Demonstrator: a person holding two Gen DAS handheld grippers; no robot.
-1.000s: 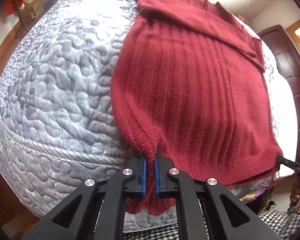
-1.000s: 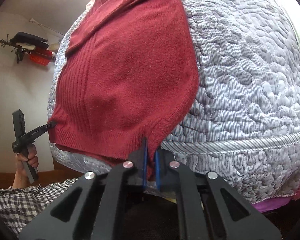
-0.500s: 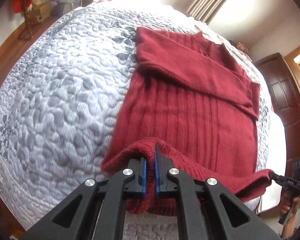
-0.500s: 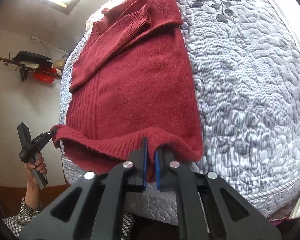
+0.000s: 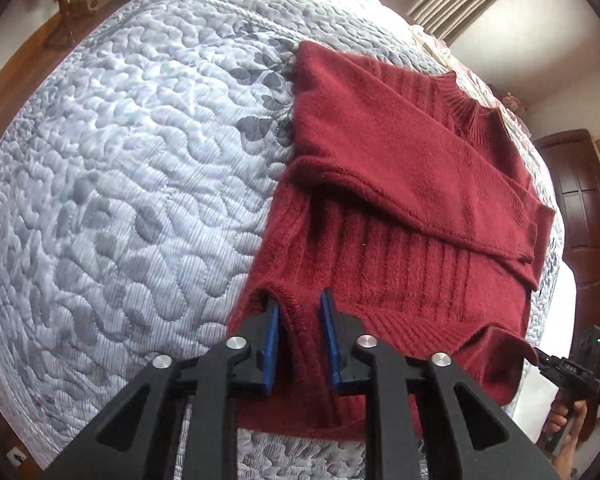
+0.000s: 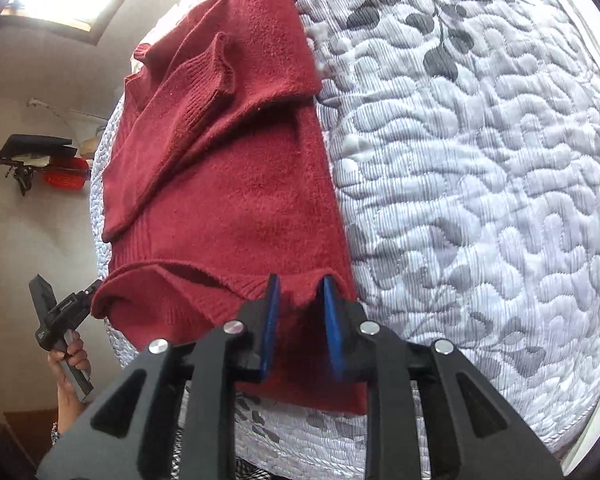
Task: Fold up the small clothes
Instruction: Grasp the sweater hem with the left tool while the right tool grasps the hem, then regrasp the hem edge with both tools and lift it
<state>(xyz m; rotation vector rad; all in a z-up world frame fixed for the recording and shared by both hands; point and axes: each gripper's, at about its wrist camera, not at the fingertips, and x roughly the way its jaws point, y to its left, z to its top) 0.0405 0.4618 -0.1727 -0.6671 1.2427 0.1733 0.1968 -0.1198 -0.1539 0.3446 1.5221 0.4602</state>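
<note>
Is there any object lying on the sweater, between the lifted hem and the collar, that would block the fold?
Nothing visible blocks it. The red sweater lies on the quilt with only its own folded sleeves across the chest. Both tongs, left and right, are open around the hem.

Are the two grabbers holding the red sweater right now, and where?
No. Both the left gripper and right gripper stand open around the red sweater's bottom hem, one at each corner, with the folded-up knit lying loose between their blue pads.
</note>
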